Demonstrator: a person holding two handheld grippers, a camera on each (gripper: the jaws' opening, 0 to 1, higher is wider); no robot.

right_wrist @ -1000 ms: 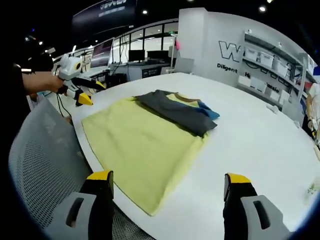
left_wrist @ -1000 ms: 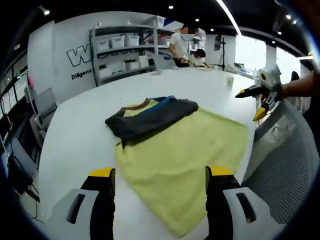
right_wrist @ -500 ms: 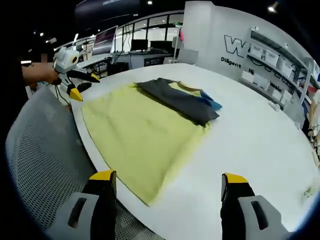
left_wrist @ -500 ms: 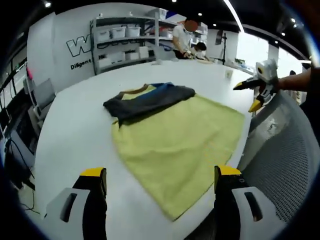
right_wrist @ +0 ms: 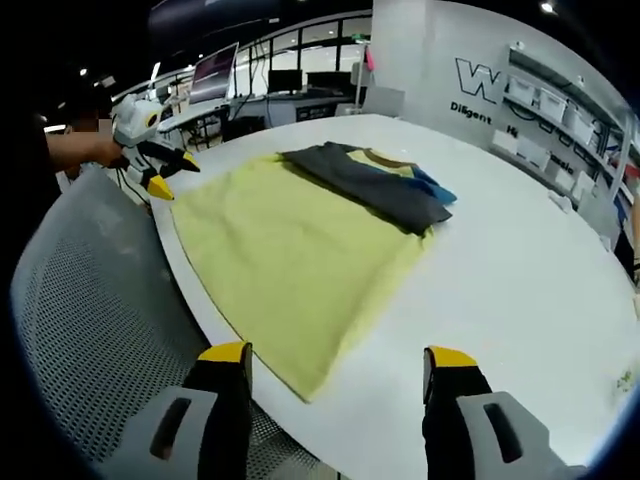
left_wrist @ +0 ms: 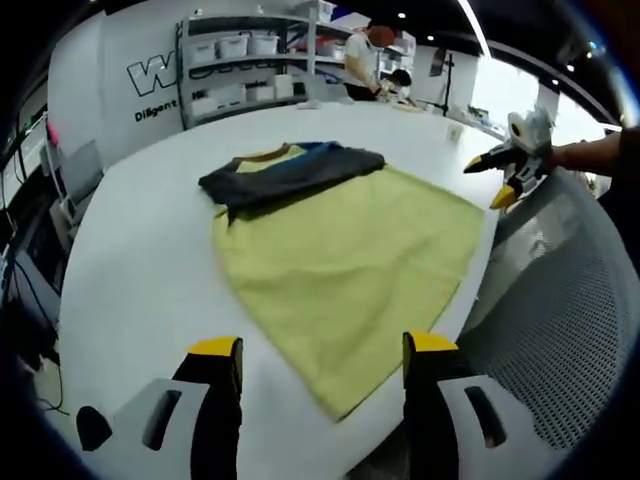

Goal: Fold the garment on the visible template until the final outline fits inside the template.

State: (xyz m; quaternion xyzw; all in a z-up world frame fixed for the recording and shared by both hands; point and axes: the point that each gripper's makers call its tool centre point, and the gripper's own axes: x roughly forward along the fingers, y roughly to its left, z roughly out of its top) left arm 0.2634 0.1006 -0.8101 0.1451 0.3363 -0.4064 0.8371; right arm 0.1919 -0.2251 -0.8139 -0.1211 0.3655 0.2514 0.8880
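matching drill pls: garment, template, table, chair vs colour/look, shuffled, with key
Things:
1. garment
2. template
3. table
4. chair

Looks:
A. white, bare top
B. grey mesh
C. yellow-green flat sheet
D. dark grey with blue and yellow patches, folded

Pairs: 1-D, 2-C, 3-A, 4-B. The garment lies across the template's far edge, seen from both gripper views.
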